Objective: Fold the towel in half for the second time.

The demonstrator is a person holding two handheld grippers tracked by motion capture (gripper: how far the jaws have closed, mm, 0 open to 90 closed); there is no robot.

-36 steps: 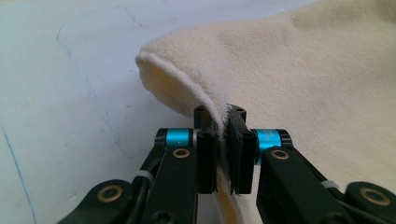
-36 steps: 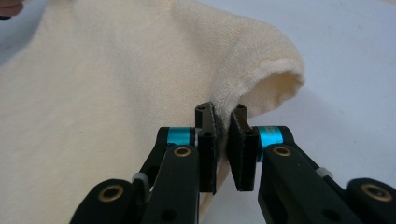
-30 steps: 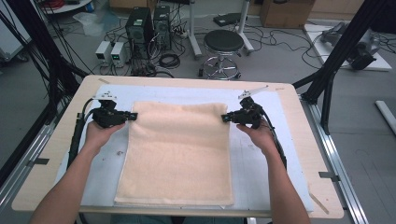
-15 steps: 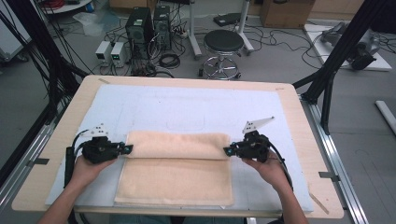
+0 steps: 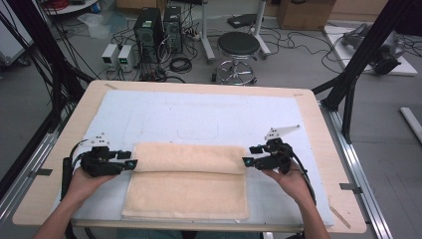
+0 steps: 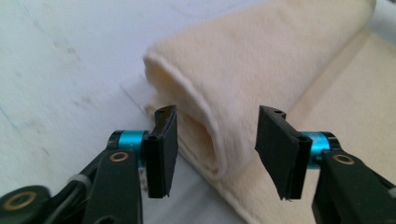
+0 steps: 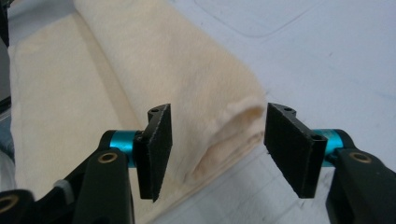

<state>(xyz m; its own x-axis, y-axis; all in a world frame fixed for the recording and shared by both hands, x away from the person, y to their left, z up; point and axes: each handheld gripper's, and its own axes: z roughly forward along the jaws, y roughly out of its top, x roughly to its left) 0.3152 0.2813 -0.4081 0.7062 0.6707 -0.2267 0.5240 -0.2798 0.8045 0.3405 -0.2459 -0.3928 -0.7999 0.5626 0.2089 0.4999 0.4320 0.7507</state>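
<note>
Nearest, the lower half of the cream towel (image 5: pixel 185 195) lies flat and single-layered on the pale mat (image 5: pixel 199 117), its near hem just short of the near edge of the surface (image 5: pixel 35 199). The far half has been brought toward the person, so a rounded fold runs across the towel's middle.

Left gripper (image 5: pixel 130 164) at the fold's left end, right gripper (image 5: pixel 247 162) at its right end, each held in a hand coming in from the near side. Both pairs of fingers have just been opening and now stand apart. In the left gripper view the fold end of the towel (image 6: pixel 219 116) sits between the fingers (image 6: pixel 164 149) with gaps either side, no pad pressing. Same in the right gripper view: the towel (image 7: pixel 215 126) bulges loosely between separated fingers (image 7: pixel 155 149).

Handling, as judged: light, thick pile, wholly limp. The fold looks puffy and uncreased, so it may spring or slump open once let go. Friction on the pile should be good; slipping unlikely, sagging between two grips certain. Best hold for a further fold: both ends of the fold, pinching both layers together, moved evenly to keep the edges square.

Beyond the fold, bare mat to the far edge of the surface.
</note>
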